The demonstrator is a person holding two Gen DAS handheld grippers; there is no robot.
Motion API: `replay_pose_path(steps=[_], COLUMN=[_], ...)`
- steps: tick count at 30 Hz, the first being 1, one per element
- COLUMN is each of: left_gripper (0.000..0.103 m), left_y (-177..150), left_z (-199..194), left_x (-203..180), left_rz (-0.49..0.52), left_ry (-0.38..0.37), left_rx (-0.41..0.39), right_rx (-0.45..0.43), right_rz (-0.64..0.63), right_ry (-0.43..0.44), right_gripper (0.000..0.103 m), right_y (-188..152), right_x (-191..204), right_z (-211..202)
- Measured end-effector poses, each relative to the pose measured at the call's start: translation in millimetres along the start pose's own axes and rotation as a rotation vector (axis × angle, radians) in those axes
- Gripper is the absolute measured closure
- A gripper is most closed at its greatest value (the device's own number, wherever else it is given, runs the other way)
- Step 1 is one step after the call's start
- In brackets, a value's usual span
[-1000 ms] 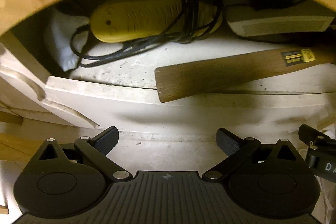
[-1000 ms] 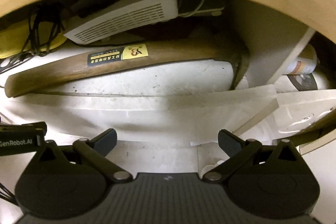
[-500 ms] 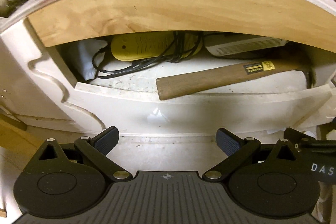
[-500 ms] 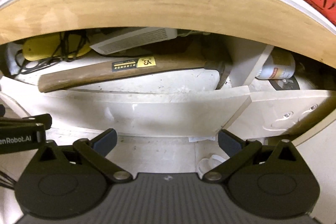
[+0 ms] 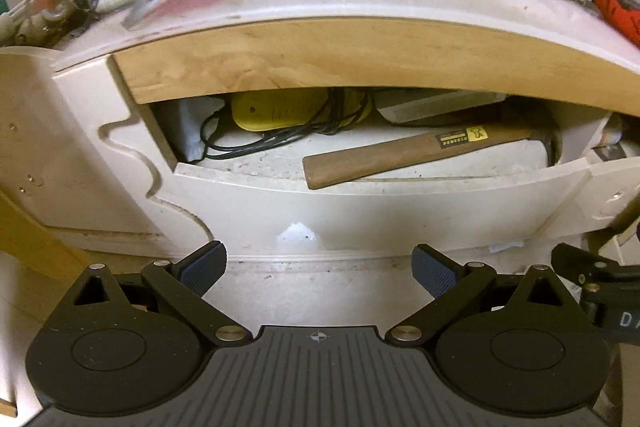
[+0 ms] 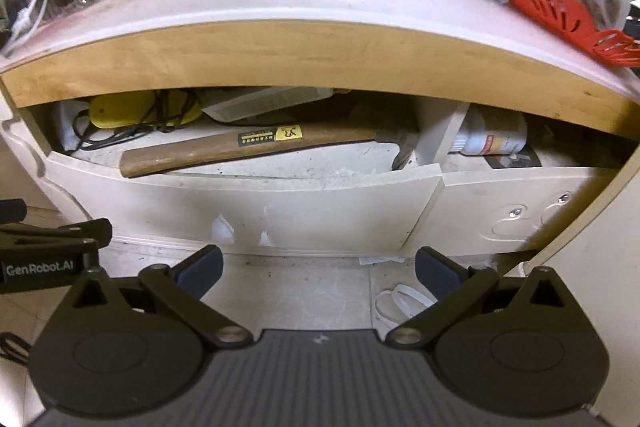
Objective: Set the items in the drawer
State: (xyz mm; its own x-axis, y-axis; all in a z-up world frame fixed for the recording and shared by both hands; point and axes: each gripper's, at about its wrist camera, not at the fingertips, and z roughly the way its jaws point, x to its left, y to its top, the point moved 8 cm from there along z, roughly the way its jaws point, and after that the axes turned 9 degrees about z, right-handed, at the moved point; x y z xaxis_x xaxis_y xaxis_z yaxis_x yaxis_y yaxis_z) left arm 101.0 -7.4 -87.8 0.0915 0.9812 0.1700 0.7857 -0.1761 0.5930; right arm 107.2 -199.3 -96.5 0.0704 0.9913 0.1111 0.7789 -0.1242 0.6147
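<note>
Pushing the drawer [image 5: 360, 215] shut looks next: both grippers' fingers [image 5: 204, 267] [image 6: 198, 265] are released and empty, so press squarely, hammer [image 6: 256, 145] handle clear.

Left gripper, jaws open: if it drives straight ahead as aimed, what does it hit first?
Probably the white drawer front, not the hammer inside. The left gripper points at the panel below the opening; depth is unclear.

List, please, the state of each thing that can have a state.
Drawer: open, partly pulled out.
Hammer: lying flat inside the drawer.
Black cable: loose, tangled around the yellow device.
Left gripper: open, empty.
Right gripper: open, empty.
</note>
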Motion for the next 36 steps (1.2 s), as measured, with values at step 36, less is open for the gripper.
replay_pose_path(steps=[36], left_gripper=[0.001], left_y=[-13.9], left_z=[-56.1], left_x=[5.2], left_rz=[-0.014], left_ry=[-0.018], left_rx=[-0.058], right_rx=[-0.112], right_rz=[0.031], right_ry=[0.081], right_gripper=[0.000], right_y=[-13.9], right_x=[7.0], right_z=[-81.8])
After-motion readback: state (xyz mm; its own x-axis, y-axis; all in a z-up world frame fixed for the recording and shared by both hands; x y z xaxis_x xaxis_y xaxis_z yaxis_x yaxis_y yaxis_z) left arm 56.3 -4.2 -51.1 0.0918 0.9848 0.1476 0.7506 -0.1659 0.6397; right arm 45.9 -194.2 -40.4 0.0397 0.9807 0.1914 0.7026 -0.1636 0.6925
